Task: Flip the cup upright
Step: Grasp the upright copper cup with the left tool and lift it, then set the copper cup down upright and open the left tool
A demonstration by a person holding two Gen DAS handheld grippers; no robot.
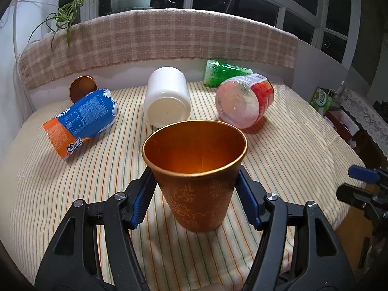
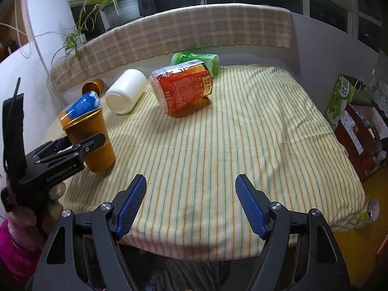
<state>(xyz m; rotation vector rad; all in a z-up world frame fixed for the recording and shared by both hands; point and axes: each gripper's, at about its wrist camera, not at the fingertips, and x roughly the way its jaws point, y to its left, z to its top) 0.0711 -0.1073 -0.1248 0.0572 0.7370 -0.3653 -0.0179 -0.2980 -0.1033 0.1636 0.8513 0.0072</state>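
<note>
An orange patterned cup (image 1: 197,181) stands upright, mouth up, on the striped cloth. My left gripper (image 1: 195,186) is shut on the cup, with a blue pad against each side below the rim. In the right wrist view the same cup (image 2: 97,143) stands at the left with the left gripper (image 2: 72,150) around it. My right gripper (image 2: 191,201) is open and empty above the table's front edge, well right of the cup.
Lying on the striped table (image 2: 242,133): a blue-orange bottle (image 1: 82,118), a white jar (image 1: 167,99), a red-labelled jar (image 1: 245,101), a green bottle (image 1: 223,71) and a second orange cup (image 1: 82,87). Boxes (image 2: 359,126) stand to the right.
</note>
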